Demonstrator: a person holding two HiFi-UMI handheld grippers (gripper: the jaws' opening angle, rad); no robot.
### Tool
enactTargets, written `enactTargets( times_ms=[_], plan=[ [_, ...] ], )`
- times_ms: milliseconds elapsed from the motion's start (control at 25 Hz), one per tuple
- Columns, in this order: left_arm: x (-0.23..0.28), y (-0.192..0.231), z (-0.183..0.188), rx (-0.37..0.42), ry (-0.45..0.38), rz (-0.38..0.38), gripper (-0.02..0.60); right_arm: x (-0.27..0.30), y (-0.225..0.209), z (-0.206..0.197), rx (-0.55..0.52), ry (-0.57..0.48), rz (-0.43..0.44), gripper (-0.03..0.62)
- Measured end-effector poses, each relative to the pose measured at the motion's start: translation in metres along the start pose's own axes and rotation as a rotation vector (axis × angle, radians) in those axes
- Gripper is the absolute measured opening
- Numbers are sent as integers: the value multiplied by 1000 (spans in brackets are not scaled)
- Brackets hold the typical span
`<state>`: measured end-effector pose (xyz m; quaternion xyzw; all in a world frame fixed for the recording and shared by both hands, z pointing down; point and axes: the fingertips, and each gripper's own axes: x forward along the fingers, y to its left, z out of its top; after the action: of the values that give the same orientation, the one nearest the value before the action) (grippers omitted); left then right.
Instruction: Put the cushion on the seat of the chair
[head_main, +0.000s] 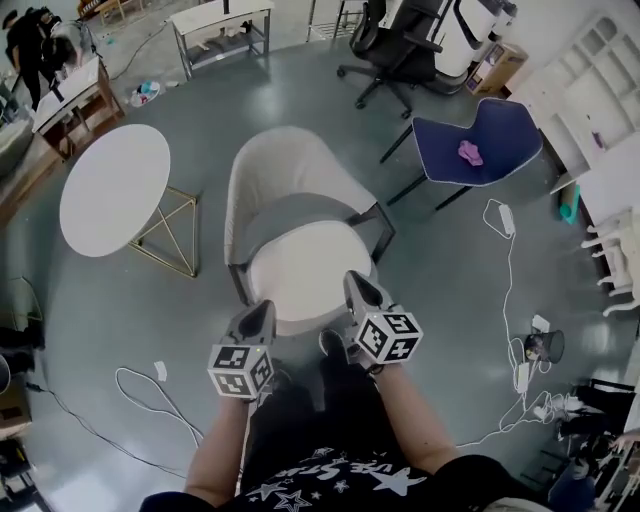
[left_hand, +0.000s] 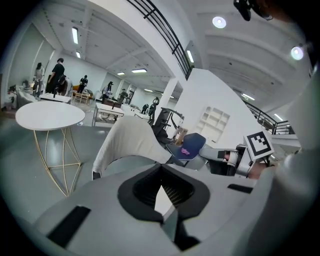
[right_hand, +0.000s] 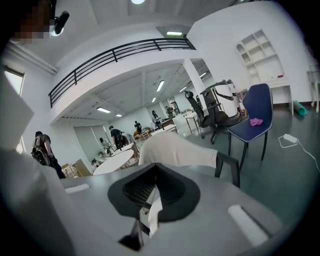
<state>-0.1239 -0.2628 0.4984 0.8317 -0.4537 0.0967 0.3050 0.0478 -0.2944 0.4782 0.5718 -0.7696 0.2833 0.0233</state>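
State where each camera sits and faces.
Head view: on the head, looking steeply down at the chair and cushion; left hand-held gripper, right hand-held gripper and forearms show.
Left gripper view: on the left hand-held gripper, facing the chair; the right hand-held gripper shows.
Right gripper view: on the right hand-held gripper, facing the chair; its jaws and the person show.
All share the chair and blue chair.

At twelve o'clock, the chair (head_main: 290, 185) wears matt beige cloth over its back, and the cushion (head_main: 300, 275) looks like smooth, soft white fabric. At ten o'clock, the round table (head_main: 115, 190) has a smooth matt white top on thin brass-coloured metal legs (head_main: 162, 259). The grey floor (head_main: 450, 290) is polished and faintly glossy.
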Motion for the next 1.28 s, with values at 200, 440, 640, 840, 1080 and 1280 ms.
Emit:
enactTargets(
  times_ms=[200,440,640,840,1080,1280],
  plan=[
    [-4,-12,-4,18,29,-62,8,-46,11,0,-11,-17,-11,3],
    [-26,-37,-5,50,2,-42,8,-72,1,14,39,-71,26,3],
    [-50,-53,-7,65,-30,15,8,-94,19,26,28,-107,111,3],
    [-60,-95,-13,62,-62,40,8,-143,16,17,-24,-75,154,3],
    [-81,-156,-35,81,-102,56,8,-209,-5,8,-31,-81,188,3],
    [-101,-206,-73,91,-113,78,8,-268,-25,3,-31,-106,233,3]
  ],
)
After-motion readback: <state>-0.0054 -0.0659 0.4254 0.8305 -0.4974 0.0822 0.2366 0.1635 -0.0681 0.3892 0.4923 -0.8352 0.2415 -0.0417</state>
